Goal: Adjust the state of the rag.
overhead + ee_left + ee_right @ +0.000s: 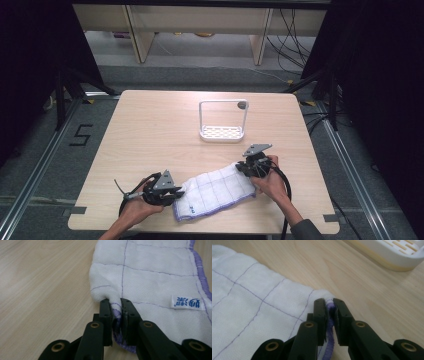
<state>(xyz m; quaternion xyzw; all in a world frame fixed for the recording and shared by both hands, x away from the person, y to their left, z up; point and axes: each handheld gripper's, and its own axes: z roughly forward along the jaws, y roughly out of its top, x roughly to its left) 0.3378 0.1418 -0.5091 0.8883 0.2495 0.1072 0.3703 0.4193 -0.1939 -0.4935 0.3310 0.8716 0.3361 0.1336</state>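
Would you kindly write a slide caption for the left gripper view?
Left gripper shut on the purple-hemmed edge of a white quilted cloth lying on the wooden table.

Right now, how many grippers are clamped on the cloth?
2. The left gripper pinches the purple-edged end of the white cloth nearest the table's front edge; the right gripper pinches the opposite end, toward the white rack.
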